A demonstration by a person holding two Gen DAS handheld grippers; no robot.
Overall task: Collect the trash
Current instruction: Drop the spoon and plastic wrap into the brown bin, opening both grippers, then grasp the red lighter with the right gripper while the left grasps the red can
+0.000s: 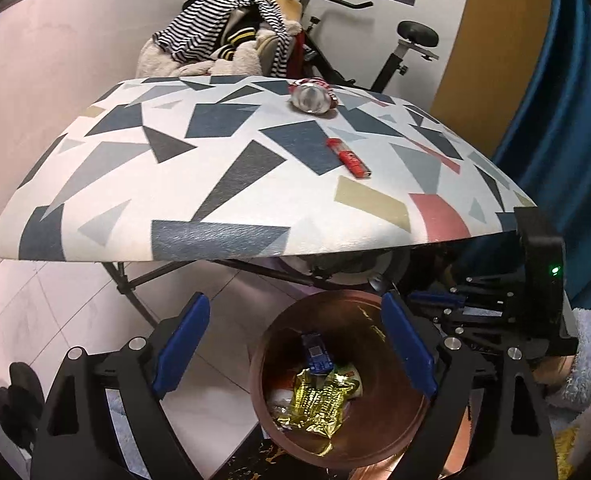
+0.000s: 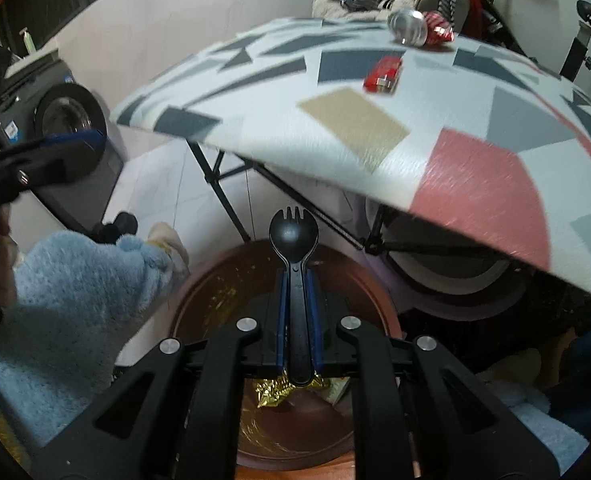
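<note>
Black jaws of the left gripper (image 1: 295, 344) fill the near edge of the left wrist view. They stand wide apart and nothing is between the blue pads (image 1: 183, 344); no pad touches anything. Under them, on the floor, stands a brown bin (image 1: 263, 408). Inside the bin lie a gold wrapper (image 1: 319, 400), a small blue pack (image 1: 315, 352) and some other scraps that are too small to tell.

Beyond the bin stands a folding table (image 1: 215, 184) with a pattern of grey, blue, beige and pink shapes. On its far right part lies a crushed can (image 1: 313, 96) on its side, with the silver bottom toward the camera. Nearer, and apart from the can, lies a red wrapper (image 1: 347, 158). Behind the table a chair carries a heap of clothes (image 1: 223, 40), and right of it an exercise bike (image 1: 395, 48) stands.

In the right wrist view the right gripper (image 2: 297, 280) is closed tight on the handle of a black spork (image 2: 291, 232). Its head points away from the camera and sticks out past the fingertips. The spork hangs above the bin (image 2: 199, 292), over its far rim, and the gold wrapper (image 2: 279, 392) shows below the jaws. At the left are a light blue fluffy sleeve (image 2: 75, 292) and the left gripper (image 2: 55, 152). A washing machine (image 2: 67, 120) stands at the far left.
</note>
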